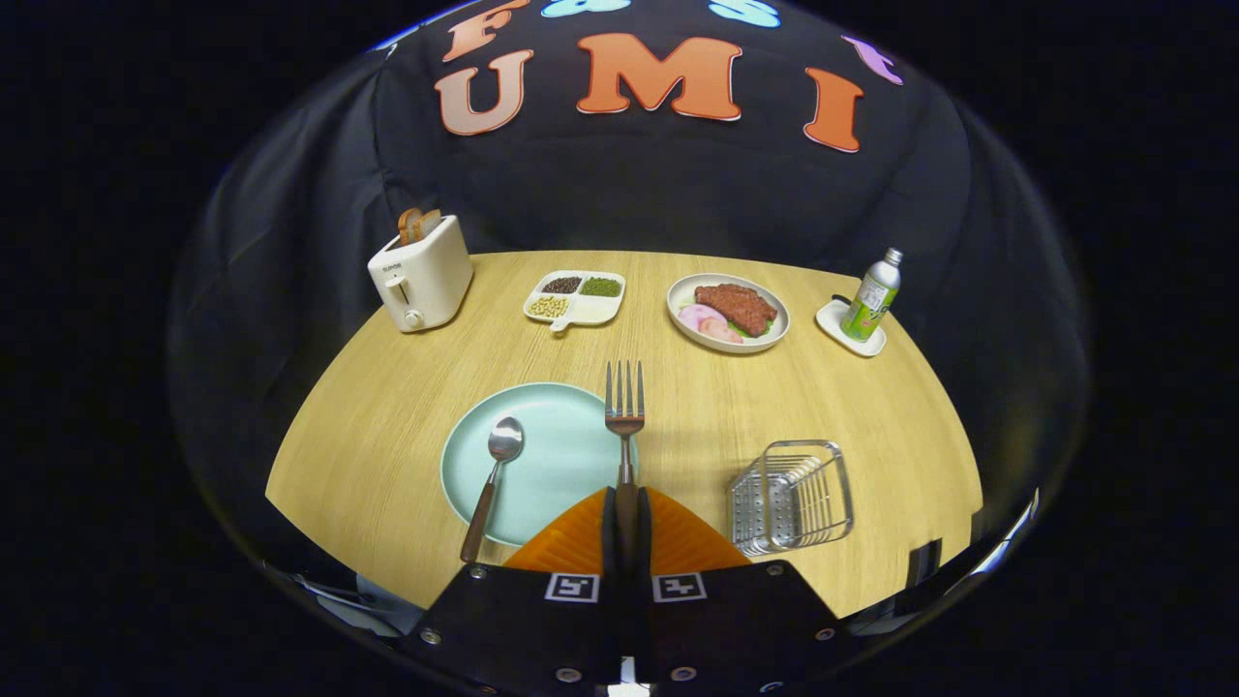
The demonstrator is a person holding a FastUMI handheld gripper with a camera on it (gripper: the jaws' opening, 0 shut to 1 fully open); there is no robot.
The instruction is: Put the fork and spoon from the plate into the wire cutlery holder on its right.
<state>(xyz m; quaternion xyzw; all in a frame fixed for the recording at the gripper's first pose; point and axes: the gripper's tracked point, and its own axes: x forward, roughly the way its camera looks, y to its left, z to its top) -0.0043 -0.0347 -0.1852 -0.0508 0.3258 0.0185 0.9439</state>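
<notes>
Gripper (626,528) clamped on the fork (624,411) handle, fingers nearly together | fork points straight ahead, tines past the pale green plate's (552,455) right rim | spoon (496,474) lies on that plate's left part, handle overhanging | wire cutlery holder (792,496) right of plate, bare wooden table (697,407) between.

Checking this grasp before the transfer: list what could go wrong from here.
1. The gripper is shut on the fork low on its handle, tines pointing far ahead; the fork may pivot or slip on the way.
2. The wire cutlery holder looks light; a long fork could catch its rim and tip it.
3. The spoon overhangs the plate edge; a later grasp could flick it off.
</notes>
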